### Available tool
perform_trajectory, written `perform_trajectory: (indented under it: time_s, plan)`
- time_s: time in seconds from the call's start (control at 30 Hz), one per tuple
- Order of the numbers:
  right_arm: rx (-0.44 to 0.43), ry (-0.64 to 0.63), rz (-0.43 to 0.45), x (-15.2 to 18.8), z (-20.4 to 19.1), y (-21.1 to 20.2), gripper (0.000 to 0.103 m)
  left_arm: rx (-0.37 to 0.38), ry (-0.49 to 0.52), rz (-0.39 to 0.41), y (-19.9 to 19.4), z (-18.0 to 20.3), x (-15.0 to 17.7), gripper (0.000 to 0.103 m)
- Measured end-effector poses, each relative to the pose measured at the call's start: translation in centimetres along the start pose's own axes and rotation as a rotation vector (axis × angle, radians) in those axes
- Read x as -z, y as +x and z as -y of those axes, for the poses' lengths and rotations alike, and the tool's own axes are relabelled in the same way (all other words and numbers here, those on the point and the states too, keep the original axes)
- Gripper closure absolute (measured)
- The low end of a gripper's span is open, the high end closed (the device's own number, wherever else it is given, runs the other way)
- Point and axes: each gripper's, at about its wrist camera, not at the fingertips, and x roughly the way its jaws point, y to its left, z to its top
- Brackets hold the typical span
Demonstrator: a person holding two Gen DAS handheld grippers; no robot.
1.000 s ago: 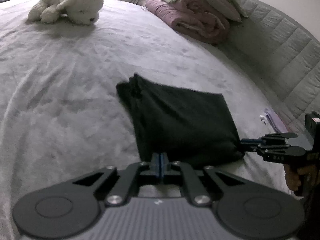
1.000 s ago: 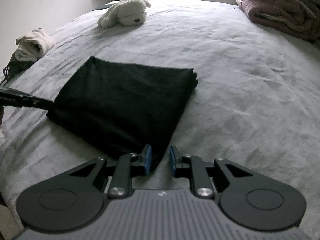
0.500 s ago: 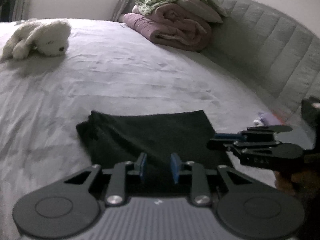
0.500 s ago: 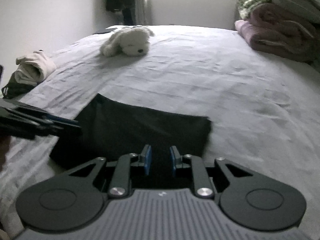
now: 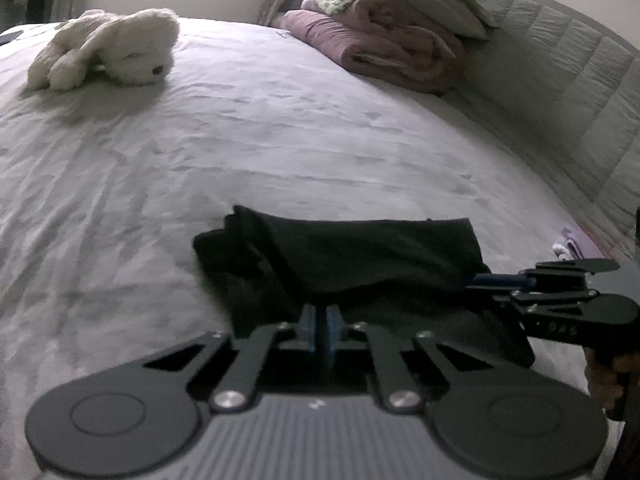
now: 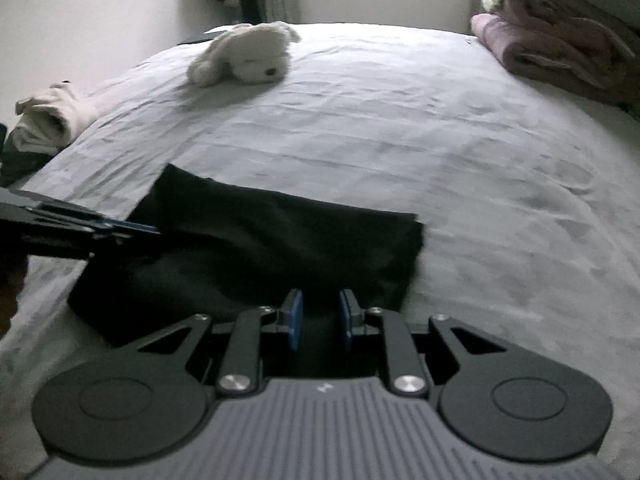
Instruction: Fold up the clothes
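Since the earlier frames the near edge of the folded black cloth garment [image 5: 340,256] has been lifted and carried toward the far edge, so a raised upper layer now hangs over the lower one; the left tongs [image 5: 320,330], apart half a second ago, are now pressed together on the near hem of that layer. The right tongs [image 6: 319,318] stand slightly apart with black fabric between the blue pads [image 6: 295,320]; whether they pinch it cannot be told from the right wrist view. The garment lies on the grey bed sheet [image 5: 200,152], directly ahead of both tongs, its long axis running side to side between them. Both hands are equally near. In my judgement the coming move depends on carrying the held edge forward, squarely across that axis.
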Motion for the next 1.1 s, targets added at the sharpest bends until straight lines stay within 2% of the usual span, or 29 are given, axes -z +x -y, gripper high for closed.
perform_trajectory:
  time_s: [0.2,0.3,0.4,0.43,0.5,0.57,0.6,0.8,0.97,1.1]
  plan:
    - [0.018,0.017,-0.006,0.0,0.8,0.0,0.085,-0.004,-0.022,0.002,-0.3,-1.1,-0.5,0.1]
    - [0.041,0.03,-0.01,0.0,1.3,-0.2,0.086,0.022,-0.056,-0.004,-0.3,-2.1,-0.7,0.1]
    - [0.114,0.066,-0.015,0.1,2.3,-0.4,0.067,0.04,-0.087,-0.005,-0.7,-2.9,-1.0,0.1]
    - [0.11,0.095,-0.014,0.1,2.9,-0.7,0.067,0.038,-0.09,0.0,-1.0,-3.1,-1.1,0.1]
    - [0.098,0.154,-0.011,0.2,4.0,-1.3,0.067,0.028,-0.092,0.012,-1.6,-3.5,-1.3,0.094]
    - [0.101,0.176,-0.011,0.4,4.5,-1.9,0.067,0.003,-0.103,0.028,-2.3,-3.9,-1.4,0.067]
    - [0.101,0.182,-0.012,0.5,4.6,-2.3,0.067,-0.003,-0.112,0.034,-2.6,-4.1,-1.5,0.066]
    - [-0.016,0.284,-0.02,1.2,5.7,-4.1,0.065,0.086,-0.227,0.02,-3.8,-6.0,-0.5,0.066]
    - [-0.15,0.379,-0.058,2.3,6.4,-4.9,0.061,0.144,-0.271,-0.014,-4.7,-6.1,0.9,0.063]
    - [-0.328,0.521,-0.118,3.8,7.3,-5.0,0.061,0.206,-0.371,-0.057,-5.0,-7.3,2.0,0.061]
